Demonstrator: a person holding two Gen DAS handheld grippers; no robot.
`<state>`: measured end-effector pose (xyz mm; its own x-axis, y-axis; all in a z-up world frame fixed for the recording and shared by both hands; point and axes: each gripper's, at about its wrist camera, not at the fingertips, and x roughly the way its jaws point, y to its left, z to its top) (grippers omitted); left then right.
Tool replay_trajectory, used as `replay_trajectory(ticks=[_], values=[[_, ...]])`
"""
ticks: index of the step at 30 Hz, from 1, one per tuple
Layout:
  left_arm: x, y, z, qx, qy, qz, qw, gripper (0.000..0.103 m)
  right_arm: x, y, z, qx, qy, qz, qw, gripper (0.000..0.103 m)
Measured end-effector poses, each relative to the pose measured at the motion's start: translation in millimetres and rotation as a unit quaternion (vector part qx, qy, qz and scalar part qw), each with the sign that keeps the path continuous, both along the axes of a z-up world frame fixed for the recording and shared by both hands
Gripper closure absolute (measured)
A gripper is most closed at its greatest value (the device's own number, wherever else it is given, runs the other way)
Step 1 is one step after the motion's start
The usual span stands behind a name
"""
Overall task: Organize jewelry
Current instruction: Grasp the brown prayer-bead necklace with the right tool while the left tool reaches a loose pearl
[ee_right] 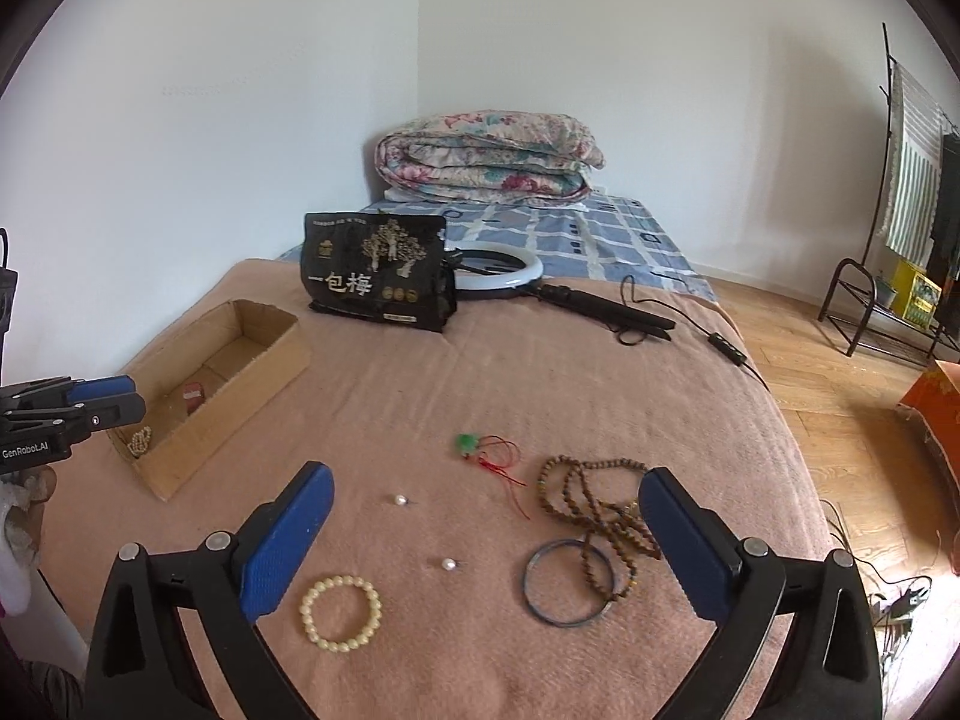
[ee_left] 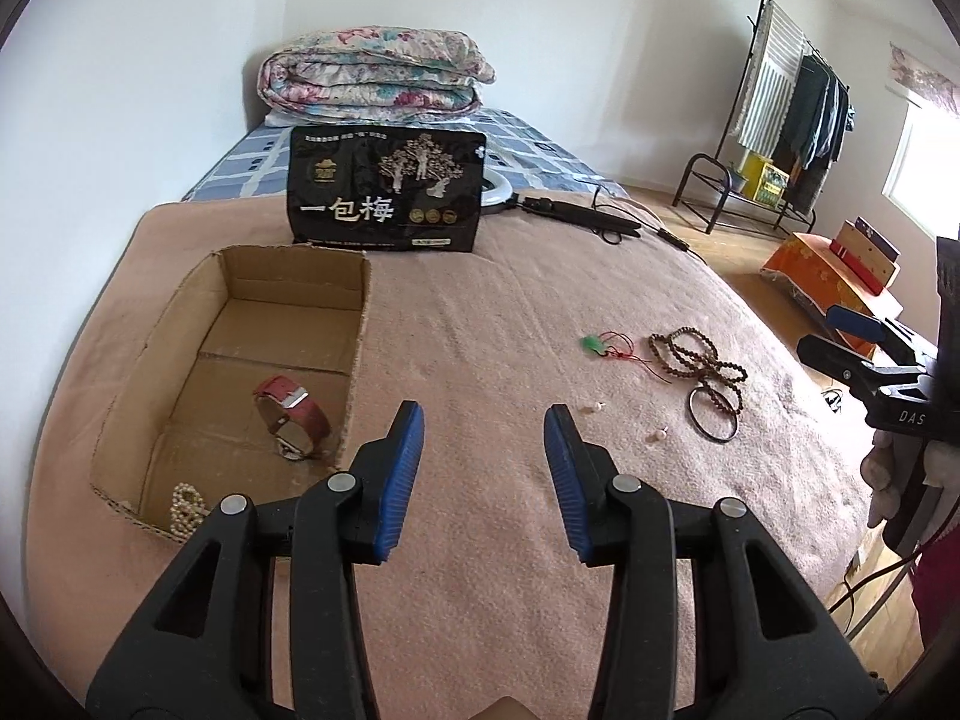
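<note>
An open cardboard box [ee_left: 354, 324] on the pink blanket holds a red-strapped watch [ee_left: 292, 417] and a pearl piece [ee_left: 186, 507]. My left gripper [ee_left: 485, 414] hovers just right of the box, open, with nothing between its blue pads. My right gripper [ee_right: 486, 474] stands wide open above loose jewelry: a cream bead bracelet [ee_right: 341, 615], two pearl studs [ee_right: 400, 500] [ee_right: 448, 564], a dark bangle [ee_right: 567, 582], a brown bead strand [ee_right: 594, 498] and a green pendant on red cord [ee_right: 468, 443]. It touches none of them.
A black snack bag [ee_left: 384, 192] stands behind the box, a ring light [ee_right: 510, 273] with its cable beside it. A folded floral quilt [ee_left: 372, 72] lies at the bed's head. The bed edge drops to wooden floor [ee_right: 840, 420] at the right, near a clothes rack [ee_left: 780, 108].
</note>
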<state>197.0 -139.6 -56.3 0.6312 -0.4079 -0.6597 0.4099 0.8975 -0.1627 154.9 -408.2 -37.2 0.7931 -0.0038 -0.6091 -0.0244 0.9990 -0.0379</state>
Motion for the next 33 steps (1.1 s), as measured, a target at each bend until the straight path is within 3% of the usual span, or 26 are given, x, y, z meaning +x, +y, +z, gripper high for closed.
replay_trajectory(ticks=[9, 16, 28, 33], values=[[6.3, -54.7, -22.8, 0.002, 0.021, -0.044, 0.9988, 0.061, -1.0, -65.6, -24.2, -0.026, 0.028, -0.035, 0.999, 0.0], [17.4, -86.1, -43.3, 0.004, 0.046, -0.069, 0.9965, 0.061, 10.7, -98.9, -47.7, -0.017, 0.064, -0.019, 0.998, 0.0], [43.6, -121.7, -81.5, 0.009, 0.082, -0.1, 0.9915, 0.061, 68.2, -116.0, -90.0, 0.023, 0.167, 0.028, 0.985, 0.0], [58.4, -128.3, -96.2, 0.011, 0.094, -0.101, 0.9904, 0.061, 92.4, -120.6, -109.3, 0.035, 0.206, 0.021, 0.978, 0.0]])
